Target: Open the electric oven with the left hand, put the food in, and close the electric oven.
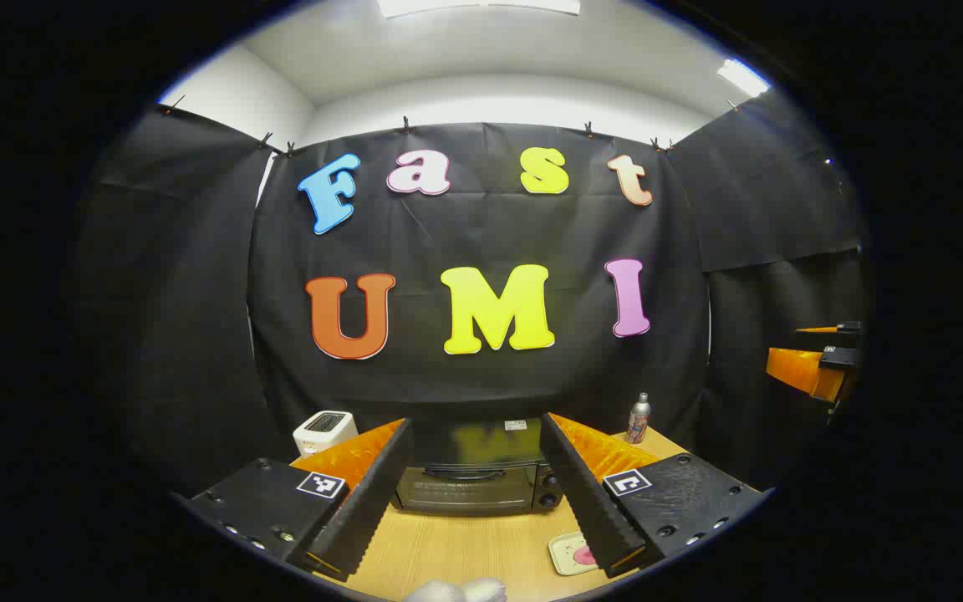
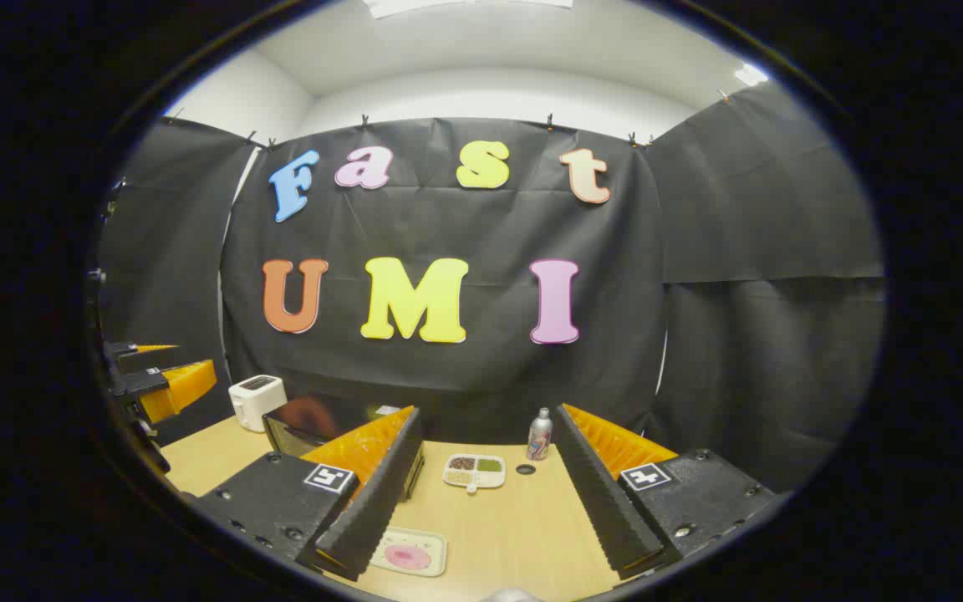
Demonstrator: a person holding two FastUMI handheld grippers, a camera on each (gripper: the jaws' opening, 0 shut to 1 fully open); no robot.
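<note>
In the left gripper view the left gripper (image 1: 477, 493) is seen spread wide, nothing held between its fingers, and the electric oven (image 1: 475, 478) is framed straight ahead in the gap between them, its door shut and its handle across the top of the door. A white toaster (image 1: 324, 431) is found beyond the left finger, a slim bottle (image 1: 639, 418) beyond the right one, and a small tray with pink food (image 1: 573, 553) lies on the wooden table (image 1: 465, 548) just inside the right finger. In the right gripper view the right gripper (image 2: 481, 493) is likewise held spread and empty — the tray with pink food (image 2: 408, 553) is placed near its left finger, a divided dish (image 2: 474, 471) and the bottle (image 2: 539, 435) ahead between the fingers, and the oven (image 2: 314, 422) off beyond the left finger.
</note>
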